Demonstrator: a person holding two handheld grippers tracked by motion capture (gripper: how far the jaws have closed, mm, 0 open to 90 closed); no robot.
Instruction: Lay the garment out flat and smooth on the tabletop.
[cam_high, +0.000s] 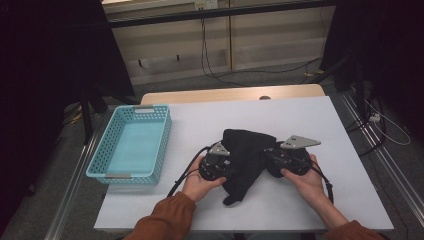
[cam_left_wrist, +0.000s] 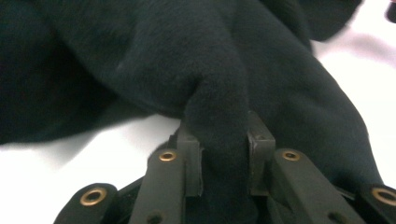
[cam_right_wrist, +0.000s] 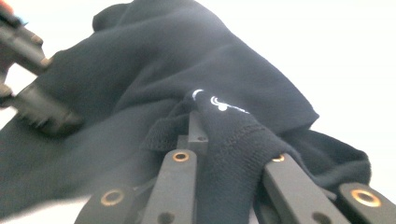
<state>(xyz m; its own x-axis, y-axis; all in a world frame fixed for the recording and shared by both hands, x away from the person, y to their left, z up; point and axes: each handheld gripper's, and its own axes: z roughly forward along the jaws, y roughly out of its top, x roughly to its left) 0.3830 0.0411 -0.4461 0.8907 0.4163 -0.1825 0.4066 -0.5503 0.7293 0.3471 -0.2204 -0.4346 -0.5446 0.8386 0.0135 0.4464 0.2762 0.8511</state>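
A black fleece garment (cam_high: 247, 155) lies crumpled on the white counter (cam_high: 320, 125), to the right of the blue basket (cam_high: 131, 145). My left gripper (cam_left_wrist: 224, 154) pinches a thick fold; my right gripper (cam_right_wrist: 224, 140) pinches a ribbed hem. The garment seems soft, light and limp, so it will sag. Hems give the surest hold.

Black fleece garment (cam_high: 246, 157), small white marking near its hem. Turquoise perforated basket (cam_high: 131, 144). White table cover (cam_high: 300, 120), light wood edge beyond. Rust-orange sleeves (cam_high: 165, 217). Black grippers, left gripper (cam_left_wrist: 224, 154) and right gripper (cam_right_wrist: 229, 140), brass-coloured rivets, grey plates on top.
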